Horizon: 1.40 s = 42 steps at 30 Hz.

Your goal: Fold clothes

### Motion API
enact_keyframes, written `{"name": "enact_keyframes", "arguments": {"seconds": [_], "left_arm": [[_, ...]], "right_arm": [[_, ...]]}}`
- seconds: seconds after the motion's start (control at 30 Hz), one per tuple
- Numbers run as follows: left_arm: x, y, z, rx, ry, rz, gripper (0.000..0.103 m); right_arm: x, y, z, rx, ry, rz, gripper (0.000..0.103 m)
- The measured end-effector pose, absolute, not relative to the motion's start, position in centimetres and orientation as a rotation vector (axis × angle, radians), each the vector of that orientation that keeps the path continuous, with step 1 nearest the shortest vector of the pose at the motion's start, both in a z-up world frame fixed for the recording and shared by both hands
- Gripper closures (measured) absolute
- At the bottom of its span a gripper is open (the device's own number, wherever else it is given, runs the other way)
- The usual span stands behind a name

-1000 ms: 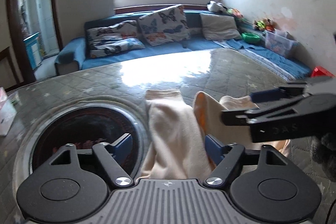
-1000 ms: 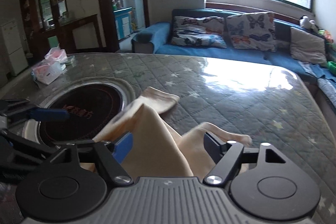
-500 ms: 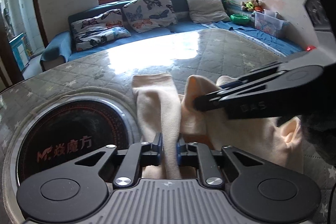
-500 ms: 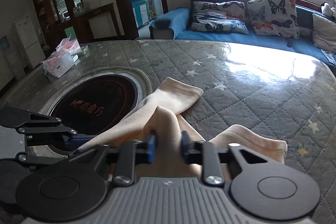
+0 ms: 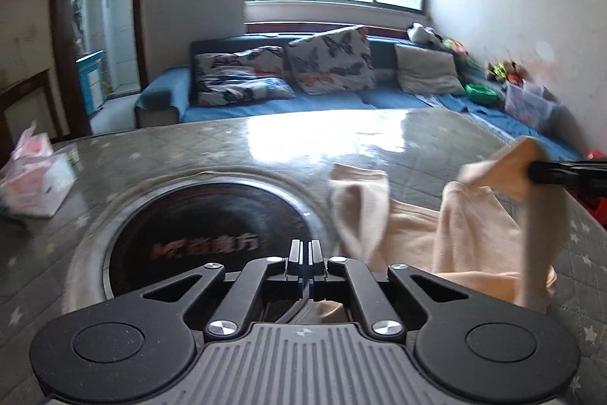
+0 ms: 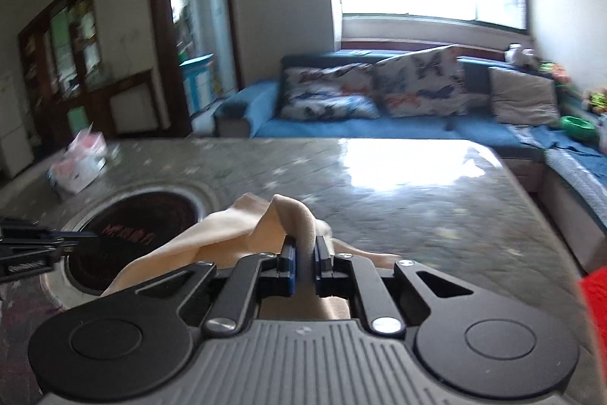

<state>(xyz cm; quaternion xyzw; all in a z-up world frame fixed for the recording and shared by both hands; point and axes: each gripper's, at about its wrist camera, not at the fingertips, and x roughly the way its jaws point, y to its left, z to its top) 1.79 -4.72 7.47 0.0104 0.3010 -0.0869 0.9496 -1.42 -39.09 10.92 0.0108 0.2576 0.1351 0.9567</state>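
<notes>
A cream garment [image 5: 447, 234] hangs lifted above the grey quilted table [image 5: 227, 147], stretched between my two grippers. My left gripper [image 5: 305, 255] is shut, with cream cloth showing just below its closed jaws. My right gripper [image 6: 303, 253] is shut on a raised fold of the garment [image 6: 296, 215]. In the left wrist view the right gripper's black fingers [image 5: 561, 171] pinch the cloth's upper corner at the right. In the right wrist view the left gripper [image 6: 72, 240] sits at the far left, over the stove.
A round black induction stove [image 5: 212, 234] is set into the table, left of the garment. A tissue pack [image 5: 30, 181] lies at the table's far left. A blue sofa with butterfly cushions [image 5: 303, 74] stands behind the table. A red object [image 6: 593, 310] sits at the right edge.
Both grippers closed on the garment and lifted it off the table. The left gripper moved left over the stove, the right moved right, and the cloth spread between them.
</notes>
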Motion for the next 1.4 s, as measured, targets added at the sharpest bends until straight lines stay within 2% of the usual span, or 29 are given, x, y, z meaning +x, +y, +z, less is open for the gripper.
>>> {"name": "enact_keyframes", "arguments": {"seconds": [0.17,0.27,0.3,0.33,0.37,0.4,0.47,0.63,0.67,0.7,0.73,0.83,0.9,1.03,1.27,1.4], "left_arm": [[1.6,-4.5,8.2,0.008,0.624,-0.198,0.097],[2.0,-6.5,8.3,0.034,0.623,-0.233,0.087],[2.3,-7.2,8.2,0.047,0.624,-0.241,0.077],[2.6,-7.9,7.9,0.061,0.625,-0.247,0.060],[3.0,-8.7,7.7,0.074,0.626,-0.252,0.054],[3.5,-9.3,7.4,0.086,0.633,-0.254,0.052],[4.8,-10.4,6.6,0.103,0.655,-0.254,0.052],[7.2,-10.9,4.4,0.133,0.722,-0.220,0.055],[7.4,-10.8,4.0,0.138,0.733,-0.215,0.060],[7.4,-10.5,3.7,0.139,0.741,-0.215,0.073],[7.3,-10.2,3.6,0.131,0.743,-0.215,0.082],[6.5,-9.3,3.8,0.106,0.729,-0.210,0.096],[5.7,-8.8,4.3,0.100,0.702,-0.201,0.099],[3.7,-7.1,5.8,0.065,0.657,-0.157,0.100],[-0.5,-2.7,7.6,-0.039,0.628,-0.067,0.102],[-1.0,-1.7,7.6,-0.061,0.663,-0.081,0.099]], "right_arm": [[-5.1,-42.8,10.8,0.087,0.507,0.143,0.095],[-7.0,-44.9,10.1,0.127,0.529,0.065,0.095],[-7.5,-45.5,9.7,0.139,0.540,0.042,0.095],[-7.9,-46.0,9.4,0.152,0.552,0.023,0.095],[-8.2,-46.4,9.2,0.159,0.560,0.010,0.095],[-8.7,-47.1,8.6,0.171,0.579,-0.017,0.094],[-9.3,-48.1,7.9,0.185,0.597,-0.055,0.093],[-10.5,-50.0,6.8,0.189,0.612,-0.134,0.079],[-10.9,-50.3,6.4,0.180,0.609,-0.160,0.075],[-11.0,-50.5,6.6,0.176,0.605,-0.173,0.069],[-10.7,-50.3,6.8,0.173,0.602,-0.175,0.067],[-10.5,-49.7,7.3,0.148,0.582,-0.156,0.063],[-10.3,-48.4,7.8,0.110,0.561,-0.127,0.055],[-10.0,-45.6,8.6,0.040,0.538,-0.029,0.047],[-8.4,-39.8,7.6,-0.020,0.629,0.234,0.042],[-7.9,-37.8,6.3,-0.032,0.689,0.290,0.042]]}}
